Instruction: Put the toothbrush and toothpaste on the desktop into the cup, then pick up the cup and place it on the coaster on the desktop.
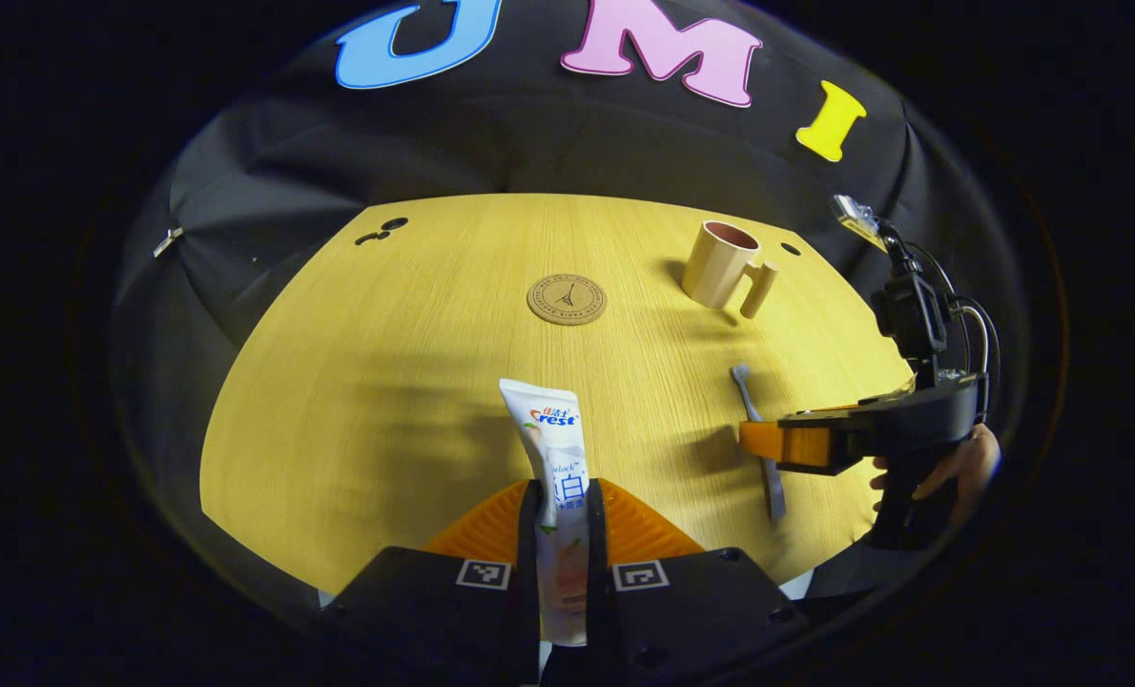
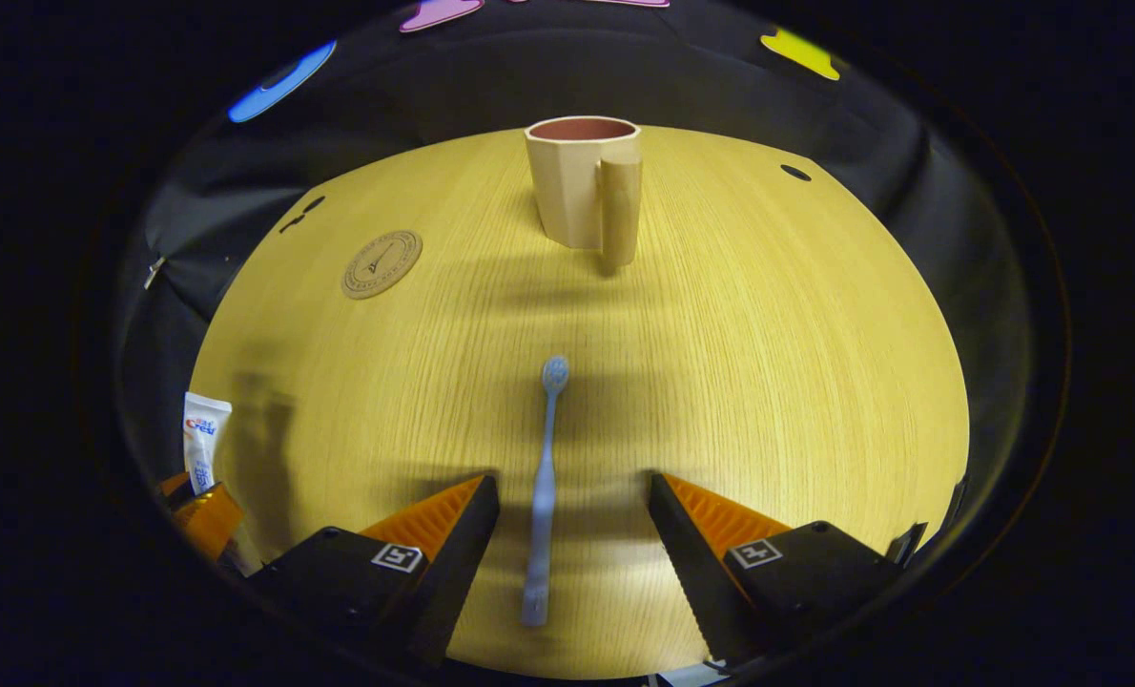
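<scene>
The left gripper (image 1: 565, 506) clamps the toothpaste (image 1: 556, 477) between both fingers, tube pointing ahead toward the coaster (image 1: 567, 300). The right gripper (image 2: 574, 510) is spread wide, the toothbrush (image 2: 544, 487) lying on the desktop (image 2: 768, 363) between its fingers, the cup (image 2: 582, 181) straight ahead of it.

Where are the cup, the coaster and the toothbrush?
cup (image 2: 572, 191): right gripper view, on its side wall left of the handle.
coaster (image 1: 567, 299): left gripper view, on the middle of its top face.
toothbrush (image 2: 544, 477): right gripper view, midway along its handle, between the open gripper fingers.
</scene>
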### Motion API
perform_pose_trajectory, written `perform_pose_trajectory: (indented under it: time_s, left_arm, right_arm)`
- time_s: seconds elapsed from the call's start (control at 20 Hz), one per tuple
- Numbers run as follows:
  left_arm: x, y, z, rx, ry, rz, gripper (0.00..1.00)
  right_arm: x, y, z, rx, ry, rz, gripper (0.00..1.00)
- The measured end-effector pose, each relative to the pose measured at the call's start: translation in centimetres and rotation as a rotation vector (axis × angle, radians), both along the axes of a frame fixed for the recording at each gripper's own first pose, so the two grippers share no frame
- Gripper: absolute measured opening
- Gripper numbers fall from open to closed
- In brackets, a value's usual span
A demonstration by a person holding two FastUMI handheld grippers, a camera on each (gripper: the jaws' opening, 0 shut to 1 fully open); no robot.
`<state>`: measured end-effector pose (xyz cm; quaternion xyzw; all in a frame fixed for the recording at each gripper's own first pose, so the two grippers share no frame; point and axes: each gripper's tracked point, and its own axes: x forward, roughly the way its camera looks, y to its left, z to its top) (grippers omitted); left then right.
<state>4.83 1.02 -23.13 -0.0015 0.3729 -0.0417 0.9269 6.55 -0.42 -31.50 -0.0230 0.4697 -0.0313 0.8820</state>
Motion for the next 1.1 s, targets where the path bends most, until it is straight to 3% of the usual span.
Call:
perform_pose_trajectory:
  time_s: [0.2, 0.25, 0.3, 0.5, 0.7, 0.9, 1.1]
  left_arm:
    - [-0.4, 0.4, 0.1, -0.003, 0.008, 0.003, 0.24]
    - [-0.5, 0.5, 0.0, -0.006, 0.012, 0.005, 0.24]
    - [-0.6, 0.6, -0.1, -0.012, 0.016, 0.008, 0.24]
    - [-0.9, 0.4, -0.1, -0.054, 0.027, 0.015, 0.24]
    - [-0.8, 0.2, 0.0, -0.062, 0.017, 0.001, 0.24]
    - [-1.0, -0.2, -0.6, -0.105, 0.035, 0.01, 0.24]
    - [-0.9, -0.2, -0.5, -0.087, 0.033, 0.002, 0.24]
  right_arm:
    - [0.0, 0.5, -0.2, -0.039, 0.024, 0.009, 0.94]
    - [-0.1, 0.7, -0.3, -0.041, 0.032, 0.011, 0.88]
    - [-0.1, 0.9, -0.4, -0.04, 0.039, 0.01, 0.74]
    - [0.1, 1.1, -0.3, -0.035, 0.043, -0.024, 0.53]
    - [0.4, 1.3, -0.2, -0.008, 0.057, 0.001, 0.12]
    - [-0.1, 1.9, -0.3, 0.016, 0.086, 0.137, 0.07]
    - [-0.5, 1.7, 0.1, 0.089, 0.104, 0.091, 0.07]
